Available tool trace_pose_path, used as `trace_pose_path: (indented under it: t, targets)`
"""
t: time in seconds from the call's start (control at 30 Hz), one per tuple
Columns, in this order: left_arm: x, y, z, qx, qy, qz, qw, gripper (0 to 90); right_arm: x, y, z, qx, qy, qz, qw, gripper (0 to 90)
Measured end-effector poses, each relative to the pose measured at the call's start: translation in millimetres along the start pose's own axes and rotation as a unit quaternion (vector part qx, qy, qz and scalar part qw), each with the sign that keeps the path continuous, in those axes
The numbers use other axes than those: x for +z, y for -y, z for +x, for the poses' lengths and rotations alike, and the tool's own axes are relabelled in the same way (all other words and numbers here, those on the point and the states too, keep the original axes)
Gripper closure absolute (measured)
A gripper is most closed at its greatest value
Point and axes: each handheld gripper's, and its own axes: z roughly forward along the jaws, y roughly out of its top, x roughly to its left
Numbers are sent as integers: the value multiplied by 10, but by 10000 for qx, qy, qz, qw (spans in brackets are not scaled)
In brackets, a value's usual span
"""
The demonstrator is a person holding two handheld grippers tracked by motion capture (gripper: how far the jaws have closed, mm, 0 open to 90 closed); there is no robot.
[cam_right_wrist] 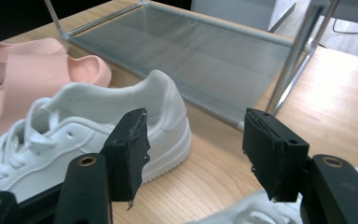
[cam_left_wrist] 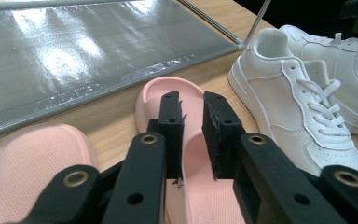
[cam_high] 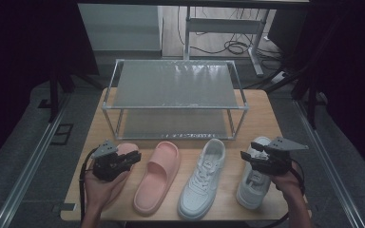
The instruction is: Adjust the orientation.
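Ideally, the right gripper [cam_high: 248, 156], jaws spread wide above the outer white sneaker [cam_high: 253, 183], should straddle its heel collar squarely, while the left gripper [cam_high: 134, 156], jaws narrowly parted and empty, waits over the pink slide [cam_high: 120, 178].

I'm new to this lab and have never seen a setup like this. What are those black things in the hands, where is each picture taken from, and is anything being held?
A person stands at a wooden table with a hand-held gripper in each hand: a clamp with two black jaws, plus a small camera riding on it.

The high view looks down from above. The other two pictures come from those gripper cameras, looking along the jaws.

On the table stand a two-tier metal shoe rack, two pink slippers and two white sneakers.

The left hand-held gripper hovers above a slipper, its jaws a narrow gap apart with nothing between them. The right hand-held gripper hovers above the outer sneaker, jaws wide open. Neither holds anything.
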Motion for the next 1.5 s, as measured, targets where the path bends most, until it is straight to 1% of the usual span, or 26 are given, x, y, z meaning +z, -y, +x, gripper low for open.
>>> trace_pose_path:
  t: [0.03,0.07,0.1,0.13,0.23,0.27,0.33,0.37,0.4,0.43,0.47,0.53,0.57,0.6,0.63,0.73,0.83,0.9,0.93,0.97,1.0,1.2,1.37,1.5]
  targets:
    - [0,0,0,0,0,0,10000,797,0,0,0,0,0,0,10000,409]
    - [-37,11,10,-60,-21,-29,10000,816,-12,-22,38,-45,-38,-14,10000,409]
    - [-37,11,10,-60,-21,-29,10000,826,-12,-22,38,-45,-38,-14,10000,409]
    - [-49,26,20,-111,-48,-31,9999,842,-22,-27,68,-77,-61,-16,10000,409]
    - [-35,32,25,-133,-65,2,9999,876,-24,-27,84,-94,-49,-15,9999,409]
    - [-22,31,18,-149,-12,32,9999,876,-24,-28,86,-97,-47,-5,9999,409]
    - [6,28,-1,-147,156,65,9997,886,-16,-23,90,-105,-63,2,9999,408]
    - [19,25,-17,-142,166,110,9997,891,-14,-18,92,-97,-83,1,9999,407]
    - [48,26,-29,-87,126,201,9997,899,-7,-6,89,-98,-81,17,9999,406]
    - [48,26,-29,-87,126,201,9997,900,-7,-6,89,-98,-81,17,9999,406]
    - [69,35,-28,-89,101,273,9995,900,-5,-2,86,-91,-77,21,9999,406]
    - [106,73,-15,-170,16,406,9990,900,1,17,79,-57,-49,62,10000,406]
    - [106,73,-15,-170,16,406,9990,900,1,17,79,-57,-49,62,10000,406]
    - [123,118,-18,-211,22,509,9985,900,9,28,80,-101,-40,116,9999,405]
    - [123,118,-18,-211,22,509,9985,900,9,28,80,-101,-40,116,9999,405]
    - [137,180,-29,-206,-100,604,9979,900,7,44,86,-90,-147,102,9998,402]
    - [136,221,-30,-168,-148,666,9975,900,-9,42,96,-102,-150,73,9998,401]
    - [109,277,-21,-150,-215,731,9970,888,-25,40,106,-110,-133,74,9998,401]
    - [60,351,-3,-189,-279,763,9965,899,-34,45,118,-118,-127,67,9998,401]
    - [60,351,-3,-189,-279,763,9965,900,-34,45,118,-118,-127,67,9998,401]
    - [28,406,10,-224,-339,784,9961,900,-40,47,120,-126,-124,84,9998,401]
    - [-146,663,59,-398,-547,792,9946,900,-37,65,116,-79,-103,93,9999,406]
    - [-207,736,32,-411,-582,830,9940,900,-24,80,113,-59,-133,132,9998,406]
    - [-208,783,-3,-372,-575,916,9934,900,-17,91,112,-31,-113,144,9998,405]
